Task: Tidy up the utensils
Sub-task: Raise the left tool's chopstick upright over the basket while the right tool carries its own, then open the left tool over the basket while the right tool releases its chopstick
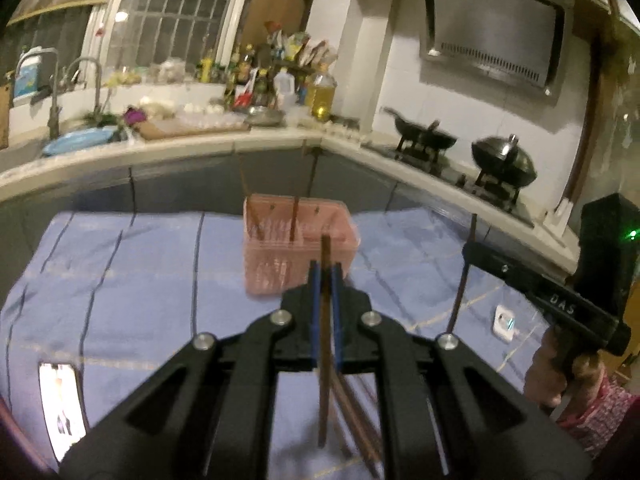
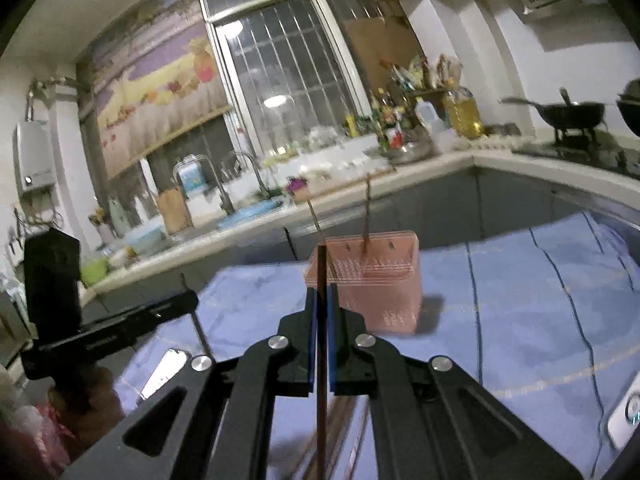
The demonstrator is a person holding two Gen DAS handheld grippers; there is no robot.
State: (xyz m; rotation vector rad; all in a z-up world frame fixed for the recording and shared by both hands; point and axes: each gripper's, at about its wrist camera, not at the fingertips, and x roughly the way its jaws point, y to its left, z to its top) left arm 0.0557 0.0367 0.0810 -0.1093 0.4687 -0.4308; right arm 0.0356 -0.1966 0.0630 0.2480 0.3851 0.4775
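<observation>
Left tool [image 1: 325,276]: jaws narrow, clamped on one brown chopstick [image 1: 325,320], upright between the pads. Right tool [image 2: 322,294]: same, clamped on a second chopstick [image 2: 321,360]. Loose chopsticks [image 1: 356,412] lie blurred on the blue cloth [image 1: 140,280] of the bench below. Beyond the tips: pink basket [image 1: 298,256] standing on the cloth, two chopsticks [image 1: 295,220] upright inside. Far: kitchen counter [image 1: 200,148].

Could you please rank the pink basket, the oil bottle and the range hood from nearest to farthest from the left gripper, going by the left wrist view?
From the left gripper:
1. Pink basket, just ahead on the cloth.
2. Oil bottle, on the counter's far corner.
3. Range hood, high on the right wall.
</observation>
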